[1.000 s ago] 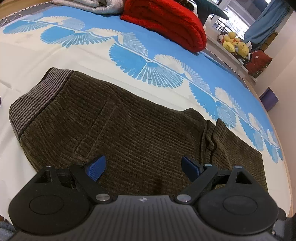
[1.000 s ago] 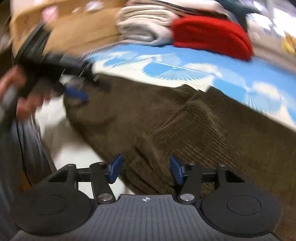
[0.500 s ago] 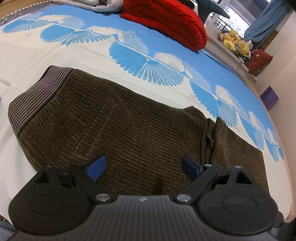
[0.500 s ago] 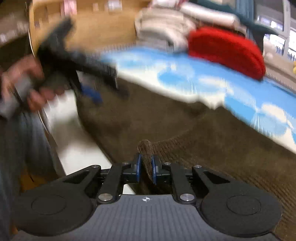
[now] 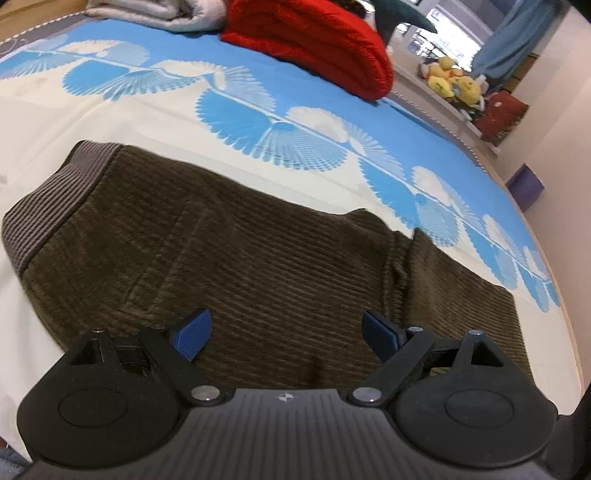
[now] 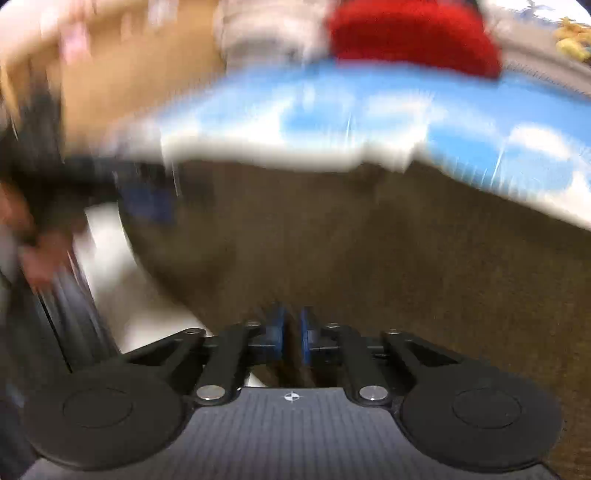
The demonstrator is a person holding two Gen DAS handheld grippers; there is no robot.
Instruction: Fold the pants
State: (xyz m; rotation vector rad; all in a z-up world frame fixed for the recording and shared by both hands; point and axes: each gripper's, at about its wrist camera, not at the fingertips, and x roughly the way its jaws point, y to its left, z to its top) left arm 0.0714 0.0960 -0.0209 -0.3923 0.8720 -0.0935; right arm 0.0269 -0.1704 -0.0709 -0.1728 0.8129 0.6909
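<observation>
My dark brown corduroy pants [image 5: 236,254] lie flat across the middle of the left wrist view, on a bedspread [image 5: 155,122] patterned in cream and blue fans. The ribbed waistband sits at the left of the frame and the legs run off toward the lower right.

My right gripper [image 6: 291,334], at the bottom centre of its blurred view, has just been closing and is now clenched on a small ridge of the pants' near edge, cloth pinched between its blue pads. My left gripper [image 5: 286,330] is released, jaws spread wide, poised just over the cloth at the bottom of its frame with nothing between them.

To do this fold well, I judge I should take a matching pinch of the near edge with my left gripper. Then I would lift both sides evenly and carry the edge across so the layers land square.

A folded red blanket [image 5: 314,40] and pale folded bedding [image 5: 147,14] rest at the top of the frame, well apart from the pants. Plush toys [image 5: 450,77] sit on a ledge at the upper right. Nothing lies in the fold's path.
</observation>
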